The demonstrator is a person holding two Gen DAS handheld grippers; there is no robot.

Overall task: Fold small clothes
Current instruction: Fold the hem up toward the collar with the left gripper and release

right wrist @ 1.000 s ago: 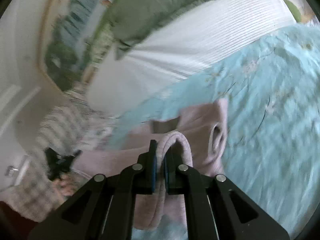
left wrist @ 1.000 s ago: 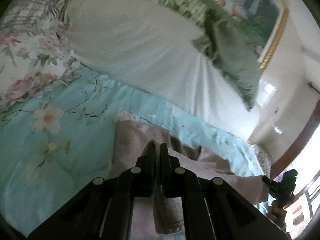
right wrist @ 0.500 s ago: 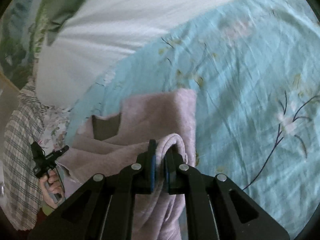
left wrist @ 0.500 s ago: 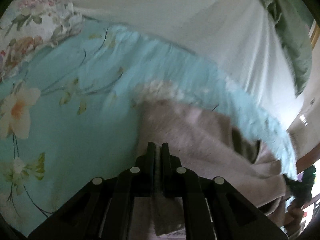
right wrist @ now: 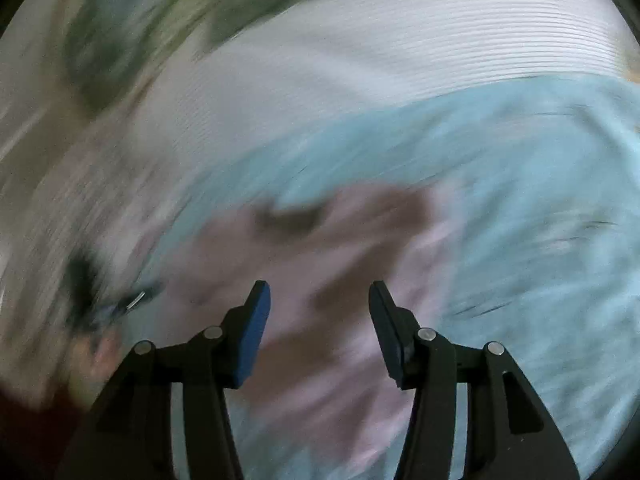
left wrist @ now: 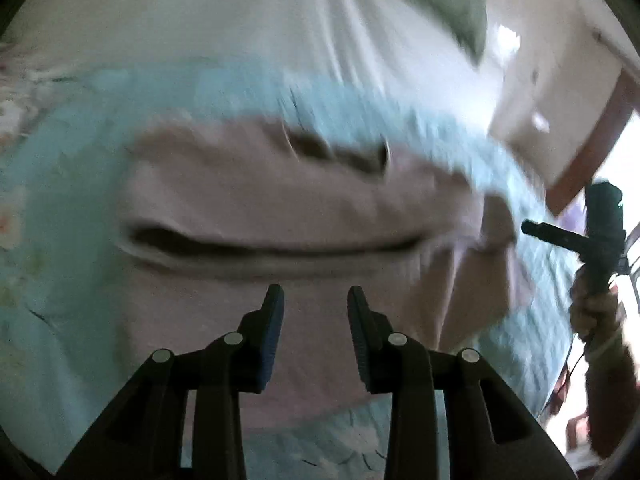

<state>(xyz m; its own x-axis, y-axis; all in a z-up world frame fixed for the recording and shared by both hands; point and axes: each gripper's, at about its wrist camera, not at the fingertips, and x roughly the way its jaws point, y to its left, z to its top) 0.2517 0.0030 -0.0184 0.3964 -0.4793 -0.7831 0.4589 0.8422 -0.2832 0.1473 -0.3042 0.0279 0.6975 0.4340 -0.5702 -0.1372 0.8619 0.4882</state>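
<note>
Folded pale-pink fleece garment (left wrist: pixel 280 200) on light-blue floral bedsheet (left wrist: pixel 60 184); left gripper (left wrist: pixel 315 300) and right gripper (right wrist: pixel 319 296), both just opening, jaws parted, gripping nothing

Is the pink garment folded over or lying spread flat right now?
Folded over: the pink garment lies doubled on the blue floral sheet, a layered edge across its middle.

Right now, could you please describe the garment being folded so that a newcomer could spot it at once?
Find the light blue floral bedspread below the white sheet. On it, just ahead of the open left gripper, lies the pinkish-mauve garment, folded over. It is the only plain, fuzzy, dusty-pink cloth there.
</note>
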